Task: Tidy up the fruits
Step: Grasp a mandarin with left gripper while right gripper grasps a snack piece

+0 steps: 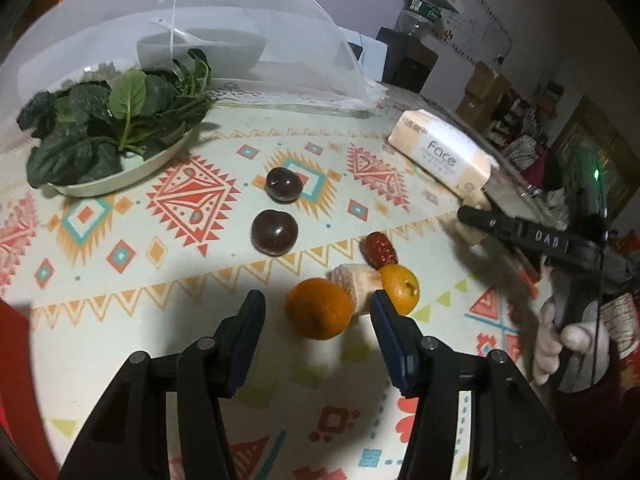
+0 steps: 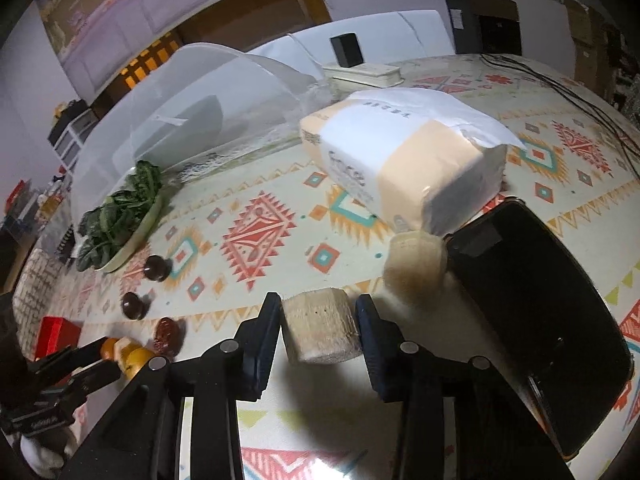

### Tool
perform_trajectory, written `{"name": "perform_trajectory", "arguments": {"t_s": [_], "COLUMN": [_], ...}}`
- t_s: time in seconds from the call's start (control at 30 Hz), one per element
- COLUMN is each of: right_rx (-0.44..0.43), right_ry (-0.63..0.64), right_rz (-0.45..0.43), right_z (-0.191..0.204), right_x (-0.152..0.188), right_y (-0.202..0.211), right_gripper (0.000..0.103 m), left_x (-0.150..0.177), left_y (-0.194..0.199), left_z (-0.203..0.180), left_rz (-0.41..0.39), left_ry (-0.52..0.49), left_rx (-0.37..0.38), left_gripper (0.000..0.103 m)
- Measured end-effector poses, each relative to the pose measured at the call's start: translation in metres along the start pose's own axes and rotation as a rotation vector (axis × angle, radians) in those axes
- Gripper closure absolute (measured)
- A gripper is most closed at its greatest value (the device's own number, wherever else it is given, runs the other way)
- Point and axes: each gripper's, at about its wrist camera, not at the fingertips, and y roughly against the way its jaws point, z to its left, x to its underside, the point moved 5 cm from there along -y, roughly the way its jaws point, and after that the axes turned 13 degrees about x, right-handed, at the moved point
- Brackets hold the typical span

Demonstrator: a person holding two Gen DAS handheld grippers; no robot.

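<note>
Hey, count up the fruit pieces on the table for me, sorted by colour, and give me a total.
Orange: 2
Dark purple-brown: 2
Red: 1
Pale beige pieces: 3
Total: 8

- A patterned tablecloth point(image 1: 192, 200) covers the table, with orange, red and teal diamond shapes.
- A pale plate point(image 1: 120, 178) heaped with dark leafy greens point(image 1: 108, 120) sits at the far left.
- Behind it stands a white mesh food cover point(image 1: 240, 40), with a white bowl point(image 1: 200, 52) showing through the mesh.
- A tissue pack point(image 2: 400, 152) in peach and white wrapping lies on the cloth, marked "Face".
- A black flat device point(image 2: 532, 300) lies just beside the tissue pack.
- A white power strip point(image 2: 362, 72) with a black plug block point(image 2: 347, 50) sits at the far edge.
- Dark cables point(image 2: 560, 88) run across the cloth at the right.
- A red box point(image 2: 56, 336) is at the left.
</note>
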Motion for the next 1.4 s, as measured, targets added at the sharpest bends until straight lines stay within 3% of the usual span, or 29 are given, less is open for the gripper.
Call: {"name": "perform_trajectory", "arguments": {"t_s": [0.1,0.23,0.57,0.83,1.0,1.17,1.4], "right_rx": [-0.053,-0.117,-0.165,-0.136,-0.102,-0.058,-0.135], "right_ry": [-0.006,-0.021,-0.028,-0.018,-0.014,0.041,0.133], "right_rz": [0.017,0.06,0.071,0.05,-0.001,-0.077,-0.065], "right_z": [0.004,0.008,0.01,0.009,0.009,0.024,0.086], "right_x": [0.002,0.006,0.008,0.008,0.006,0.007,0.028], "right_y": [0.0,-0.005,-0.008,-0.004,0.005,0.022,0.059], "right_gripper": [0.062,0.061,0.061,0.061,0.061,0.061,0.061], "left_x": [-0.002,-0.001,0.0,0.0,0.002,0.016,0.04], "left_y": [-0.004,-0.009,-0.014,-0.014,0.022,0.093,0.182], "left_z": [0.003,-0.005,-0.012,-0.028,-0.043,-0.039,-0.011], "left_rz": [-0.001,0.017,0.049,0.047,-0.03,-0.136,-0.264], "left_ry": [0.03,-0.007,-0.068,-0.087,-0.097,-0.065,-0.001], "left_rx": [0.062,0.099,0.122,0.051,0.034,-0.003,-0.052], "left_gripper": [0.049,0.049,0.052,0.056,0.056,0.056,0.056]}}
